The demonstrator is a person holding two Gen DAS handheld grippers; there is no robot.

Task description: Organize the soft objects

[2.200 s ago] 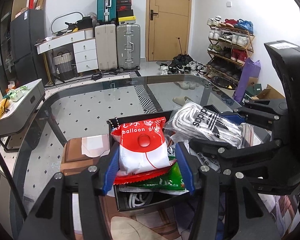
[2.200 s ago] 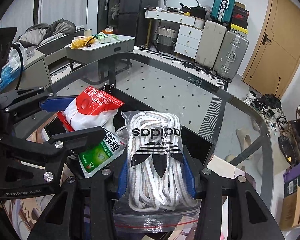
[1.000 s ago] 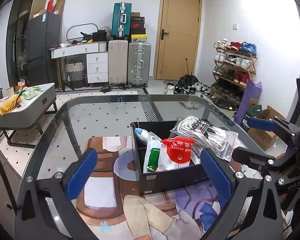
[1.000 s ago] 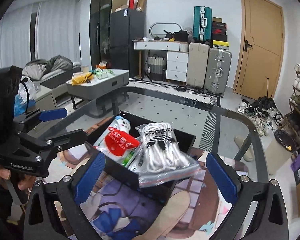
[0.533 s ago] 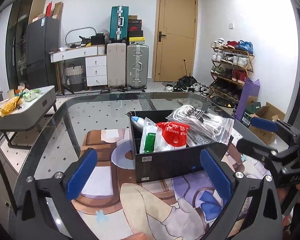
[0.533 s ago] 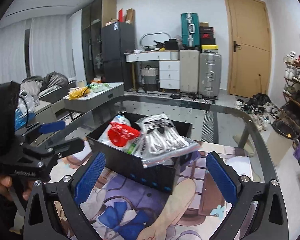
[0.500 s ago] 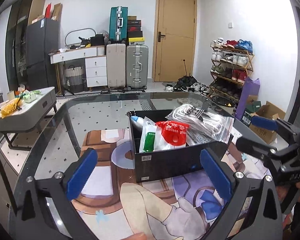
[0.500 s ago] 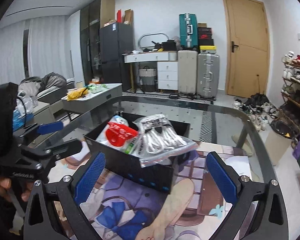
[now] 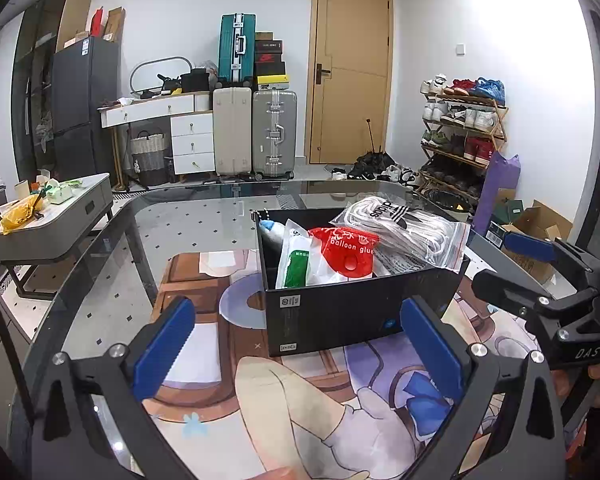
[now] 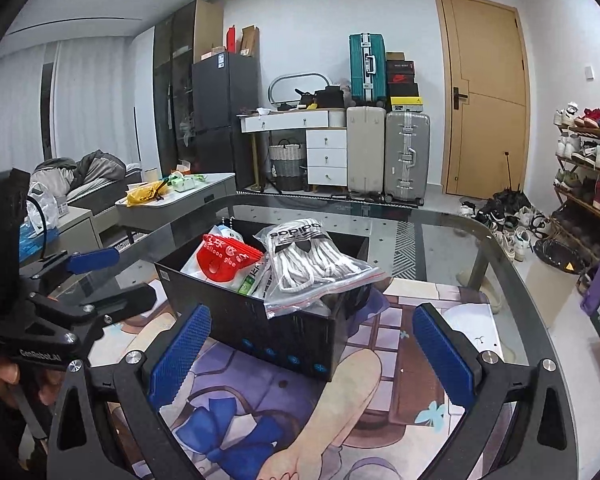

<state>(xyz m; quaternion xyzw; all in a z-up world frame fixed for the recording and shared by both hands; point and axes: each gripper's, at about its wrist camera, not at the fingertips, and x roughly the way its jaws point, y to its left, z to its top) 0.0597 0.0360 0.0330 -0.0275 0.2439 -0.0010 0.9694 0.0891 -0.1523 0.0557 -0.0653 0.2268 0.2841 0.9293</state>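
A black open box (image 9: 340, 312) (image 10: 284, 332) stands on the printed mat. In it lie a red and white balloon glue bag (image 9: 342, 252) (image 10: 224, 260), a green and white packet (image 9: 296, 260) and a clear zip bag of white laces (image 9: 408, 232) (image 10: 312, 264) that hangs over the rim. My left gripper (image 9: 300, 346) is open and empty, back from the box's near side. My right gripper (image 10: 312, 350) is open and empty, back from the box too. Each gripper shows in the other's view, the right (image 9: 540, 280) and the left (image 10: 80, 284).
The box sits on an anime-print mat (image 9: 260, 400) (image 10: 380, 380) on a glass table (image 9: 204, 212). Behind are suitcases (image 9: 256, 132), a white dresser (image 9: 172, 128), a door, a shoe rack (image 9: 464, 120) at right and a low grey table (image 9: 52, 216) at left.
Both grippers let go of their bags in the box, opened wide and drew back and up. In the last half second they barely moved.
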